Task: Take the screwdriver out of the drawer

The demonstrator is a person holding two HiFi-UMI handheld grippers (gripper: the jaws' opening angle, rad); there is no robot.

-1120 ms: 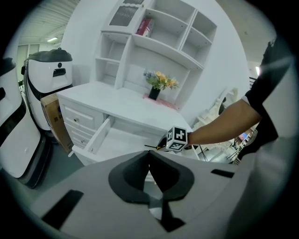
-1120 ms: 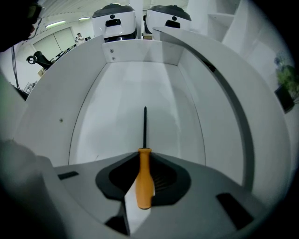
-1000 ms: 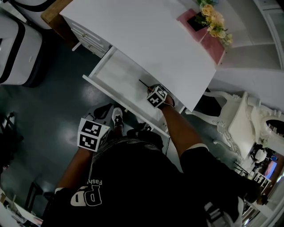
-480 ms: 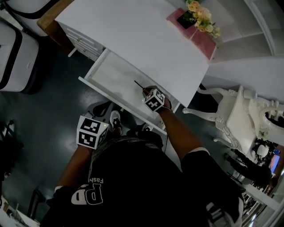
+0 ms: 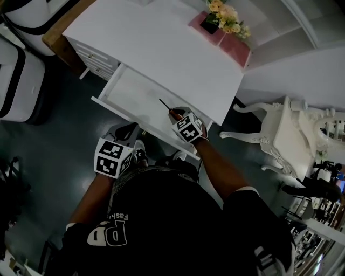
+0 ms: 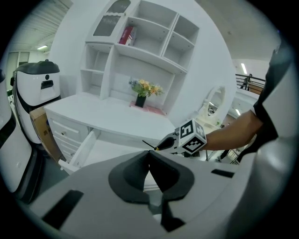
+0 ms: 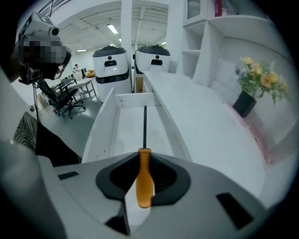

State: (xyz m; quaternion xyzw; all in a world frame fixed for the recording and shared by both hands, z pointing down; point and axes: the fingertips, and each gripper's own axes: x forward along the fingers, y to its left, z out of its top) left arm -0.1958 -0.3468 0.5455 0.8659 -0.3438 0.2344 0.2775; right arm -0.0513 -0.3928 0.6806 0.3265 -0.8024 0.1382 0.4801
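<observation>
Right gripper view shows the screwdriver (image 7: 145,179) best. Its orange handle sits between the two dark pads of the right claw (image 7: 143,161), and the pads squeeze it from both sides. The claw is only partly closed, just as wide as the handle. The thin black shaft sticks straight out past the pads. It points along the open drawer (image 7: 100,133), which lies below it, so the screwdriver is up in the air. In the head view, the screwdriver (image 5: 165,105) hangs over the right end of the drawer (image 5: 125,115), near the edge of the white desk (image 5: 161,48). The left claw (image 6: 149,158) has its pads shut together with nothing in them. It is held in front of the drawer, apart from it. At the back of the desk stand yellow flowers (image 5: 226,13) on a pink mat (image 5: 240,48). A white chair (image 5: 285,137) is off to the right.
</observation>
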